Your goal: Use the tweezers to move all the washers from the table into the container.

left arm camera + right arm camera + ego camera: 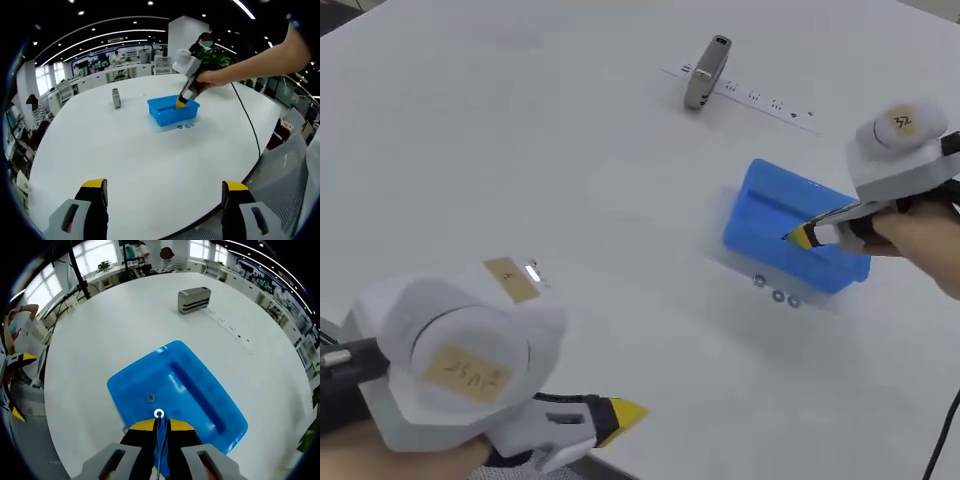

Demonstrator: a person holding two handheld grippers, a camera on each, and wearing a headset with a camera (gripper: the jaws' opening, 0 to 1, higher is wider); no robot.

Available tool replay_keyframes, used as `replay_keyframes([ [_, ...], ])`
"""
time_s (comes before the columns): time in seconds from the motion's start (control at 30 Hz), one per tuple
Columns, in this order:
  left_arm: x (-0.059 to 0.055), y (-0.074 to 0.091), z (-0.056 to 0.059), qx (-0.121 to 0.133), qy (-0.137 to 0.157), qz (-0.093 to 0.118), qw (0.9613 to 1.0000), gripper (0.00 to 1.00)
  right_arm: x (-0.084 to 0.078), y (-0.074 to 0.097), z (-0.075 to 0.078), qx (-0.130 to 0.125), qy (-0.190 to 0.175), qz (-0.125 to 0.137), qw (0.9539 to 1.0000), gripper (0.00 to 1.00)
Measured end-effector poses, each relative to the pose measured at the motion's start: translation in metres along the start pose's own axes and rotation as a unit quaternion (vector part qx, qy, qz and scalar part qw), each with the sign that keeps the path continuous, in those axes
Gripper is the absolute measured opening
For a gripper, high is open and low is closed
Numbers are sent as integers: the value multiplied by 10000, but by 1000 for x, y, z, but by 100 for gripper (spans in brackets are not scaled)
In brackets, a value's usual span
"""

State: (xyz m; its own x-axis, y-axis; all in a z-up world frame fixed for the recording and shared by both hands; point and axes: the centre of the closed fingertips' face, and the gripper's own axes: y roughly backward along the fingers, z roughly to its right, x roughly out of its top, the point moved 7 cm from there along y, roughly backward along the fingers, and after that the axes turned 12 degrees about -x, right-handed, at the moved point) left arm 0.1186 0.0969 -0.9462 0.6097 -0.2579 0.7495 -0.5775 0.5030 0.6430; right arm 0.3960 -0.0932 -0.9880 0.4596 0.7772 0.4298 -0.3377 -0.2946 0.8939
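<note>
1. Gripping the tweezers [160, 442], our right hand-held gripper [159, 427] sits at the lower centre of its own view, over the blue container [200, 390].
2. We see a washer [159, 413] at the tweezers' tip and a second washer [150, 398] lying inside the container.
3. Three loose washers [778, 295] lie on the bench [520, 150], just below the container in the head view.
4. Our left hand-held gripper [165, 187] has its jaws spread wide.
</note>
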Motion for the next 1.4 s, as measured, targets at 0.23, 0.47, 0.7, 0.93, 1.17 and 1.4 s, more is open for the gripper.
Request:
replay_keyframes([
  [0.23,-2,-1,0,1,51,-31,10000,97,0,-2,2,85,-34,-71,9999,4],
  [0.47,-1,0,-1,17,28,-37,10000,97,0,-1,3,133,-23,-38,9999,4],
  [0.7,-3,0,-1,44,44,-52,10000,97,2,-1,8,143,-38,-71,9999,4],
  [0.93,-2,0,-2,56,51,-29,10000,97,1,18,9,197,65,-22,9998,2],
  [1.17,0,0,-2,37,5,1,10000,96,-3,52,0,141,231,206,9994,2],
  [1.4,1,1,1,12,-66,26,10000,96,-12,76,-21,255,360,248,9987,2],
])
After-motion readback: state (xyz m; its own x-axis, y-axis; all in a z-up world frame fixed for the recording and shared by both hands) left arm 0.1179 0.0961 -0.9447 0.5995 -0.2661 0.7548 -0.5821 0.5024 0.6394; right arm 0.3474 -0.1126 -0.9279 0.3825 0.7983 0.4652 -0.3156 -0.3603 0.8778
